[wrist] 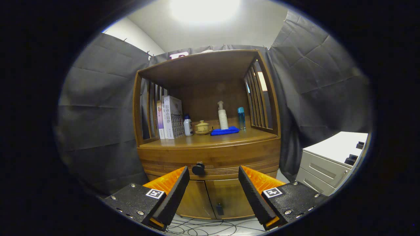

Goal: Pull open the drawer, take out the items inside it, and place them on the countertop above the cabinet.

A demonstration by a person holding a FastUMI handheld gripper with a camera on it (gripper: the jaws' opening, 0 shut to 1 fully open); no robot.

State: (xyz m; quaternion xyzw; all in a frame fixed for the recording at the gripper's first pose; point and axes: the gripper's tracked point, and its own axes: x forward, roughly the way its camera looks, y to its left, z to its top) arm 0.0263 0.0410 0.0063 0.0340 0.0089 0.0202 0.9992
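Drawer (210,160) shut, set across the front of the cabinet (210,183) just under the desk (210,139), its long axis level and crosswise to the tool's line. Straight ahead of the tool (214,177), beyond the fingertips and apart from them — no contact yet. Knob (198,168) the thing to reach: small, dark, round, seen in the gap between the fingers but nearer the left finger (174,193) than the right (254,193), so probably a slight shift left before closing. Tool released, fingers spread wide, nothing held. Nothing between fingers and knob.

Above, on the desk under the shelf roof: books (170,118) upright at the left, then a white bottle (188,126), a lidded pot (202,127), a pump bottle (223,116) behind a blue cloth (224,131), a blue bottle (241,118) — front strip of the desk bare. Below the drawer, two doors. Cables (203,226) on the floor; grey unit (328,167) well to the right.
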